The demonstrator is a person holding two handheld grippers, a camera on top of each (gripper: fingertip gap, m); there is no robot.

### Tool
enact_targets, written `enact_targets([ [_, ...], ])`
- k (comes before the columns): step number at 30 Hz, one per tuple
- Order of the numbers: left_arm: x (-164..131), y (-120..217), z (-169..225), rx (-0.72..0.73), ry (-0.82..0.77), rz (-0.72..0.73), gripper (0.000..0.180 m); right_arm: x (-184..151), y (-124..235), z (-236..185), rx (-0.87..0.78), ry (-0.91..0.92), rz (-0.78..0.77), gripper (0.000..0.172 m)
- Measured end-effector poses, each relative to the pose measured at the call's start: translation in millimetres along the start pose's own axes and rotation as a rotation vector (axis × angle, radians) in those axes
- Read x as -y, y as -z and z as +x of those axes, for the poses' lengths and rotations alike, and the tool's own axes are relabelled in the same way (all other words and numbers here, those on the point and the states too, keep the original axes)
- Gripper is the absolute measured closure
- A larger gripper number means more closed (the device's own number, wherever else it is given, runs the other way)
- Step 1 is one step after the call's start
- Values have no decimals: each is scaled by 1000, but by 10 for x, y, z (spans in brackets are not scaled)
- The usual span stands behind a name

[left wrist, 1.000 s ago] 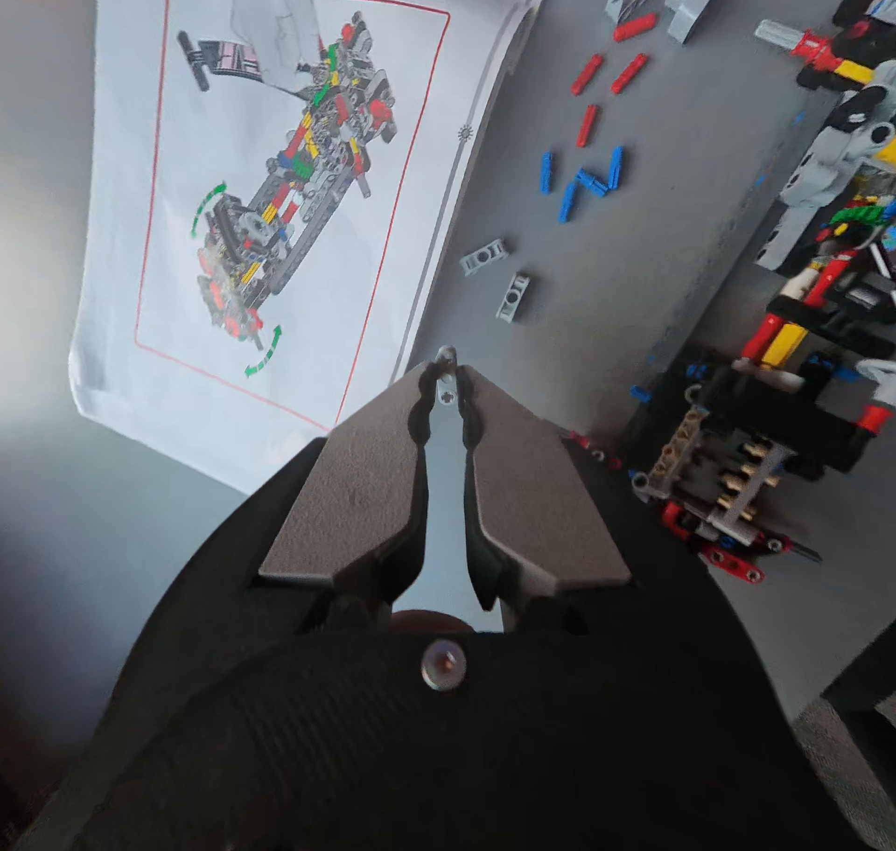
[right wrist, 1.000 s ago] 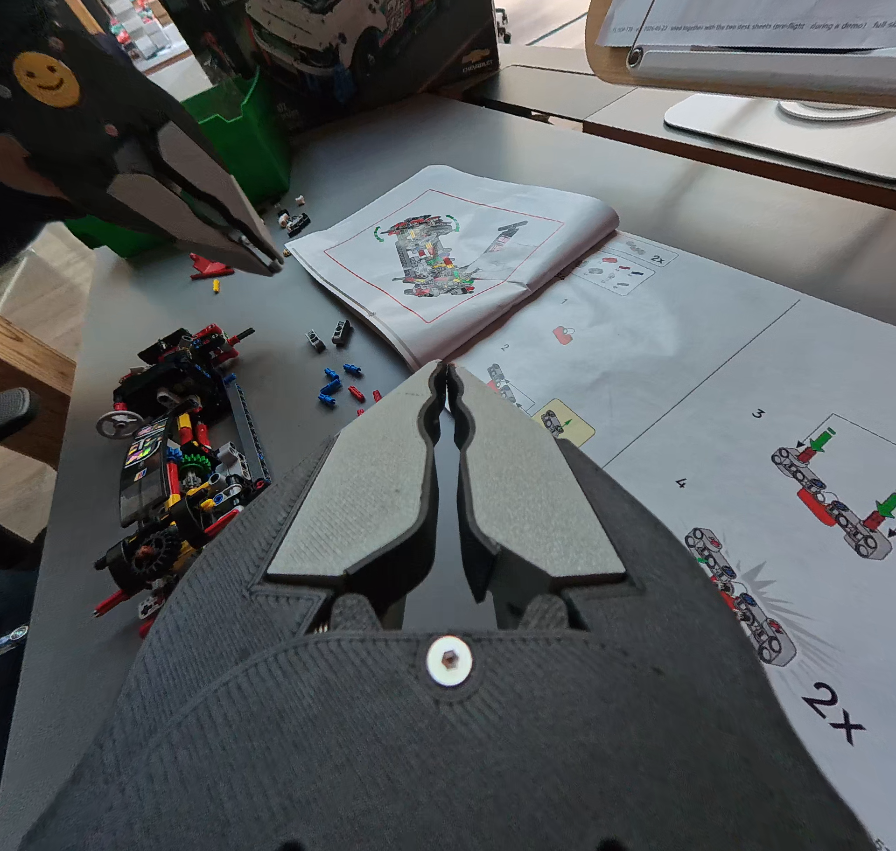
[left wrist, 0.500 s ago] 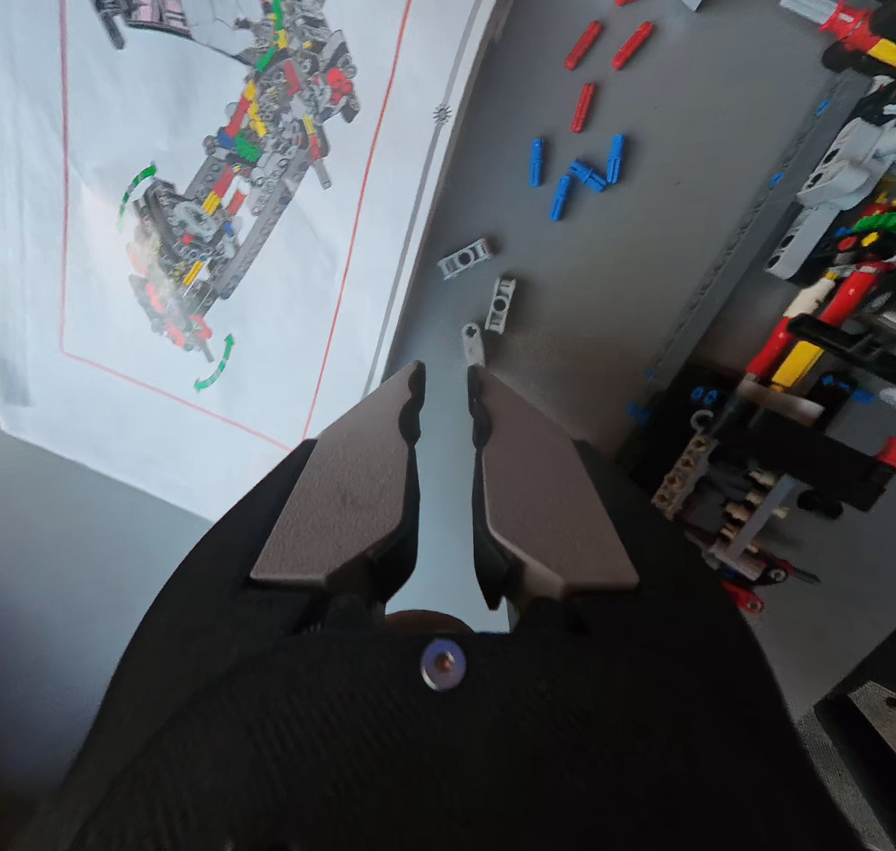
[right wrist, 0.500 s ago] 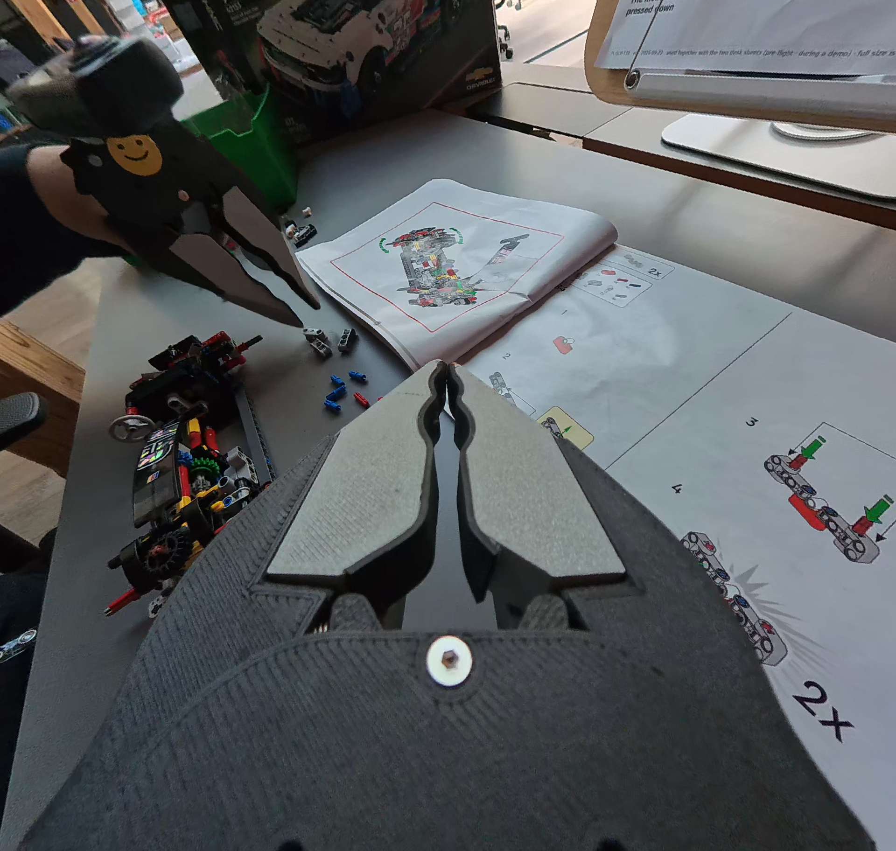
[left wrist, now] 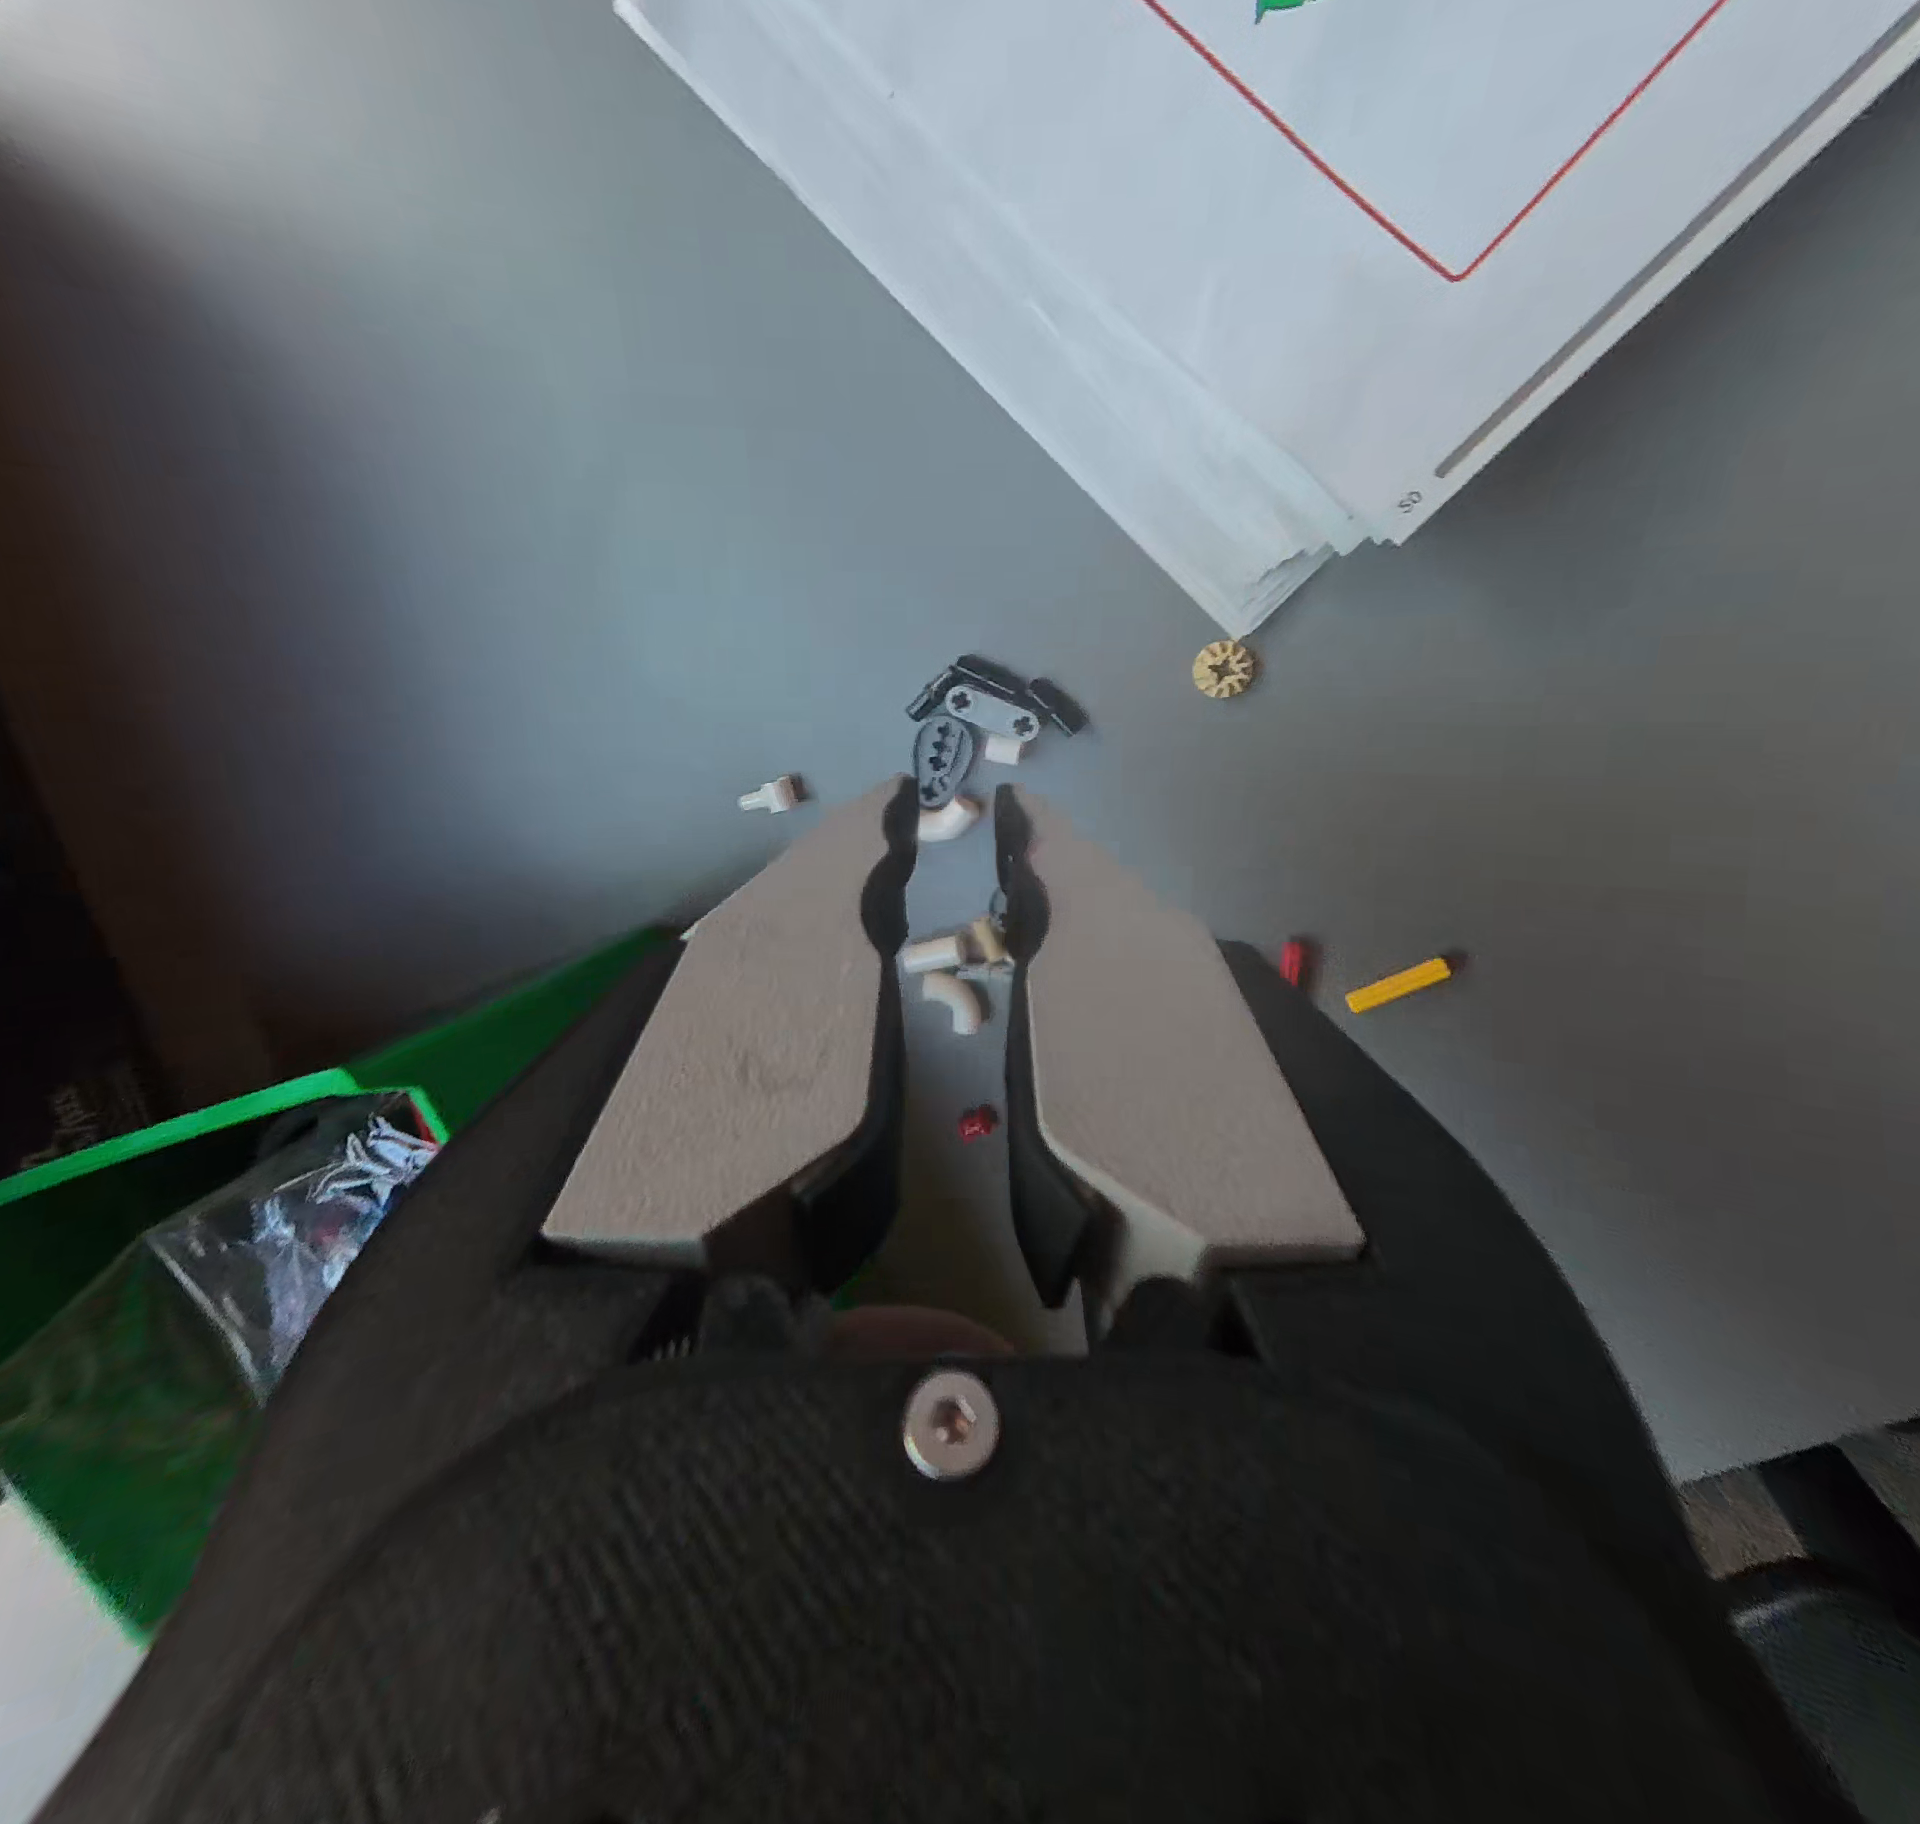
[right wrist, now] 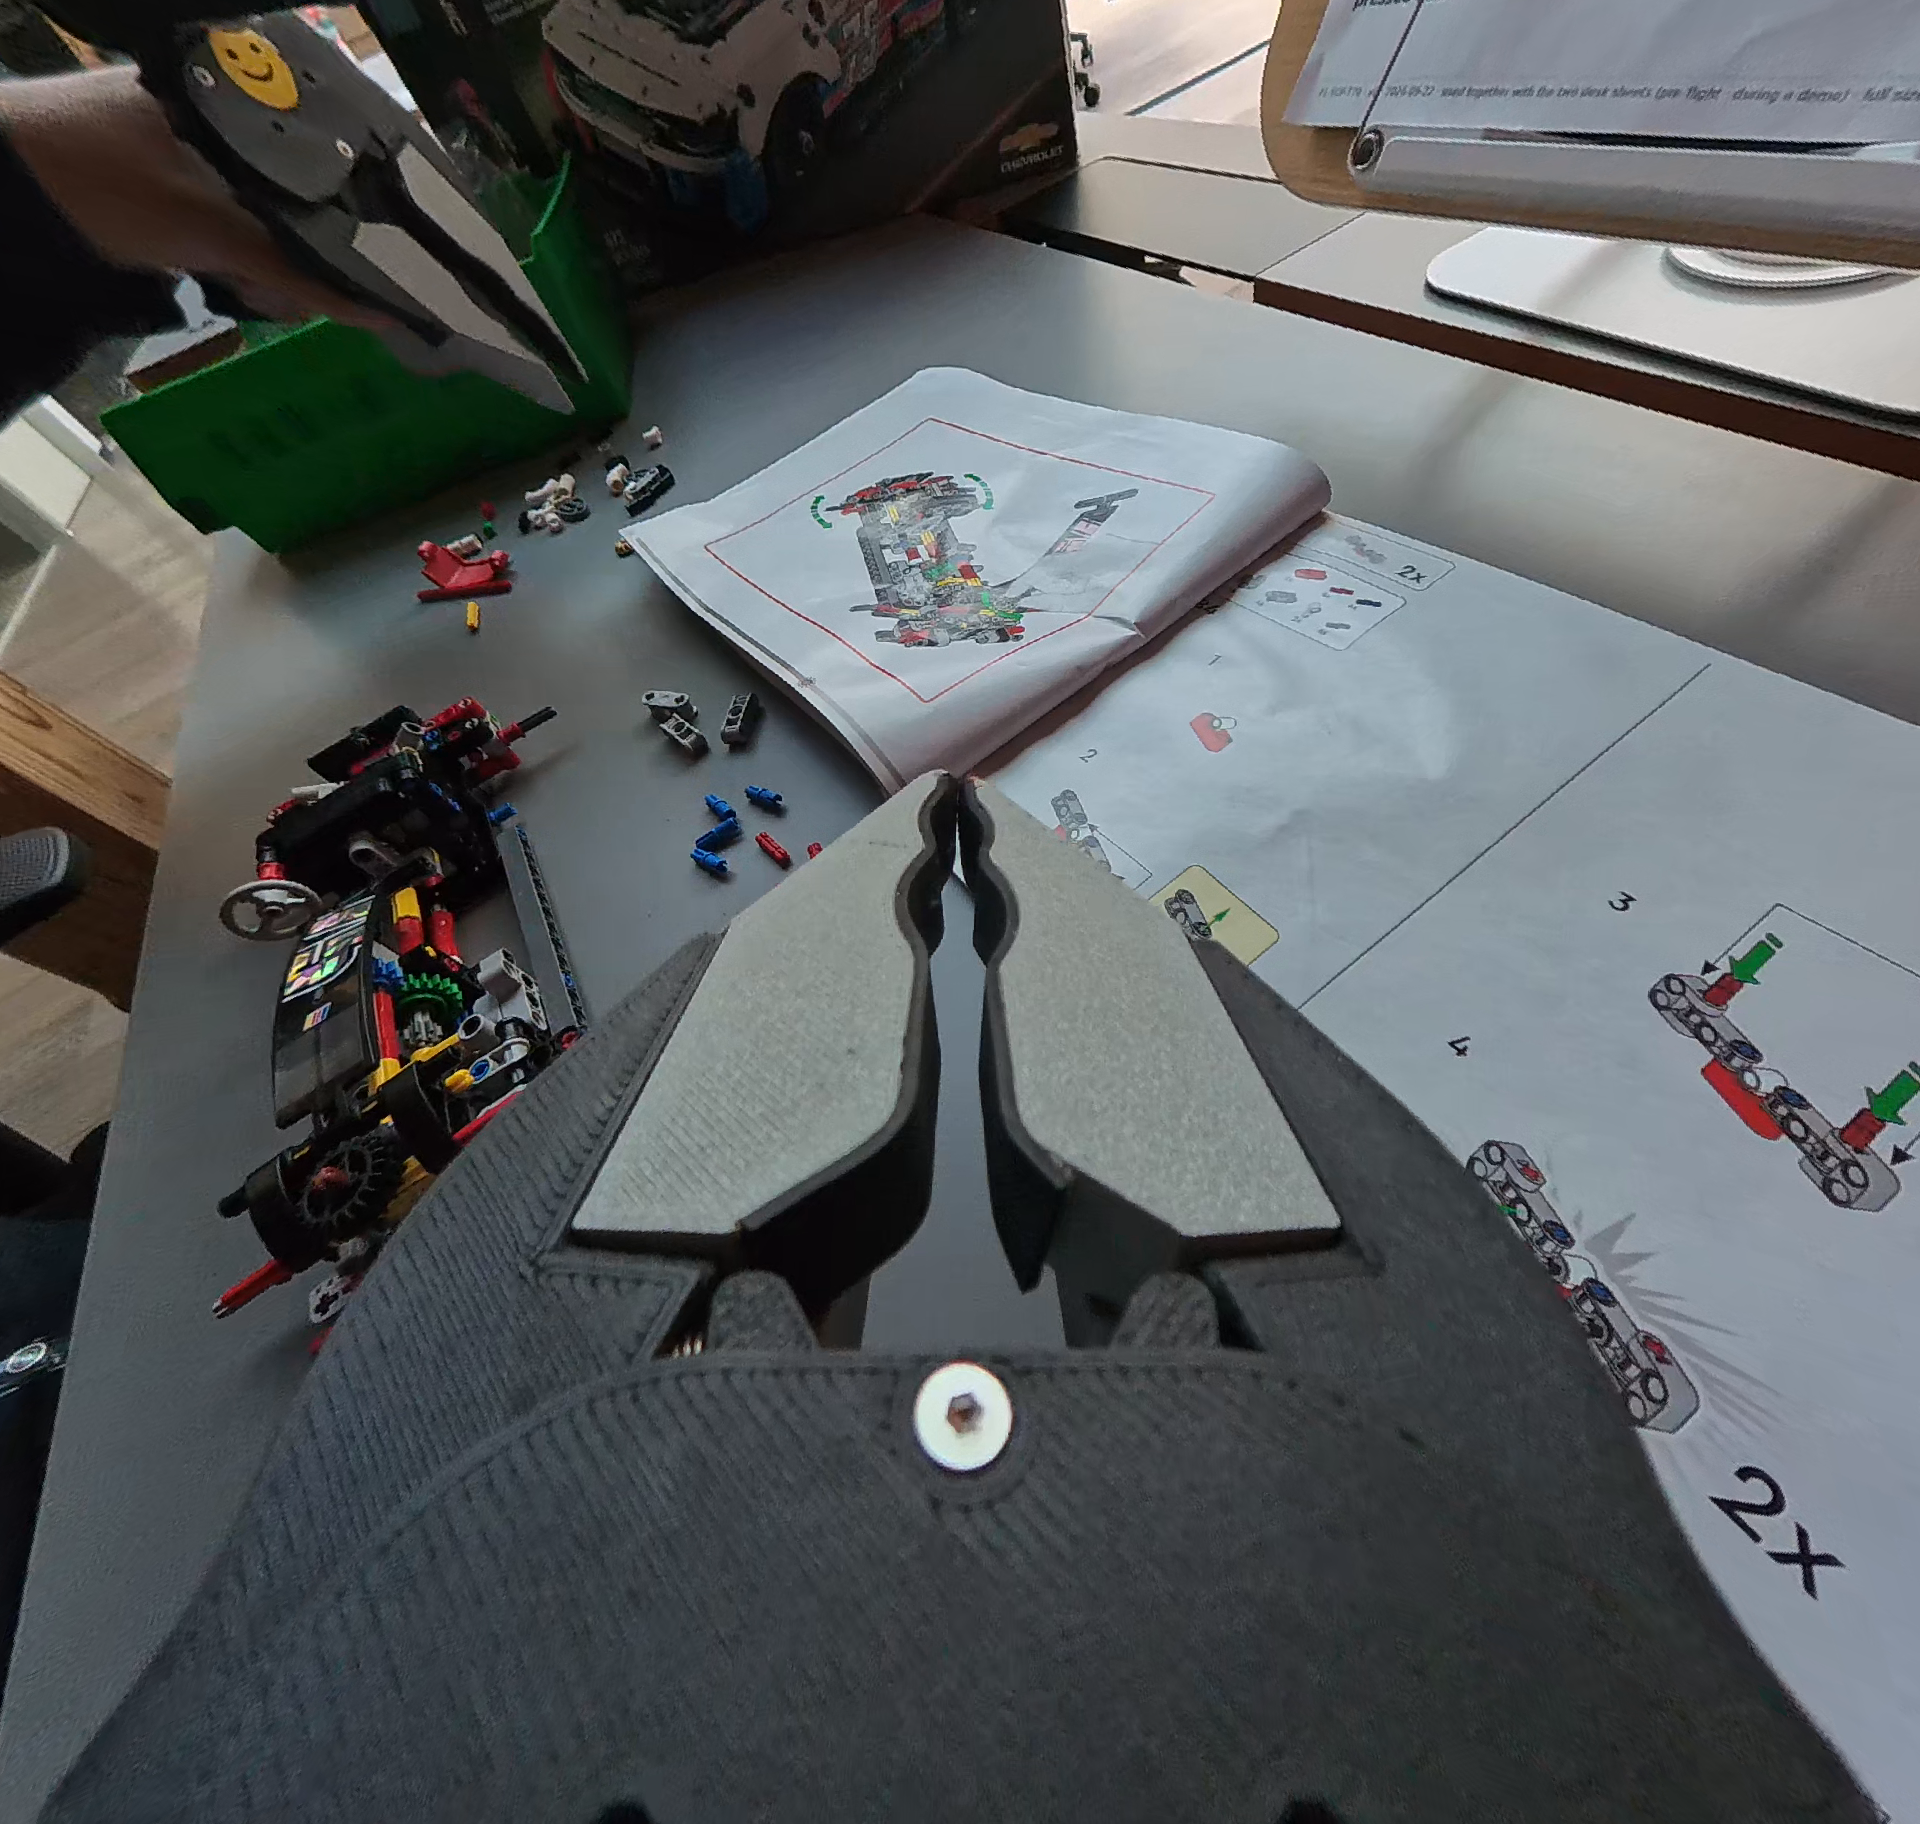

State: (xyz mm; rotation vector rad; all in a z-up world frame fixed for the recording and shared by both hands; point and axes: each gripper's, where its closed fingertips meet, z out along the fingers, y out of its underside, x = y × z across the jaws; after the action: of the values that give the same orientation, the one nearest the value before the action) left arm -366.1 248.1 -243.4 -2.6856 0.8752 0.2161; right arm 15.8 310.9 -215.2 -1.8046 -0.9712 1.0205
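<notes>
- Plainly, the left gripper (left wrist: 951, 792) hangs over the counter (left wrist: 416, 424) just off the near corner of the open booklet (left wrist: 1299, 164), fingers (left wrist: 790, 995) apart and holding nothing.
- Nearest its tips, off that same corner, lie a dark grey oval piece (left wrist: 940, 761) and a white curved piece (left wrist: 948, 818) (neither looks pinched).
- A tan gear (left wrist: 1224, 670) sits right at the booklet's corner; a yellow pin (left wrist: 1397, 985) lies farther from it.
- The right gripper (right wrist: 956, 787) hovers at the booklet's opposite corner, fingers together on nothing.
- Beyond the booklet stands a printed model-car box (right wrist: 727, 60); beside the booklet a large numbered sheet (right wrist: 1507, 787) is legible.
</notes>
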Motion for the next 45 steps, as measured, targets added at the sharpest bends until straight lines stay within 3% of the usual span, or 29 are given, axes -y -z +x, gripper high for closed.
enact_targets([
  [16, -79, -468, 43, -120, -68, -59, 156, 1, 13, 20, 0, -6, 1, 172],
  [33, -84, -470, 78, -138, -109, -32, 160, 1, 14, 25, 0, -8, 0, 172],
  [38, -16, -314, 84, -123, -117, 22, 160, 1, 13, 21, 0, -5, -1, 172],
  [41, 117, -140, 254, -139, -167, 77, 161, -1, 9, 20, 2, -8, -1, 172],
  [45, 490, 117, 899, -207, -357, 202, 160, -22, -9, 15, 1, -2, -12, 172],
])
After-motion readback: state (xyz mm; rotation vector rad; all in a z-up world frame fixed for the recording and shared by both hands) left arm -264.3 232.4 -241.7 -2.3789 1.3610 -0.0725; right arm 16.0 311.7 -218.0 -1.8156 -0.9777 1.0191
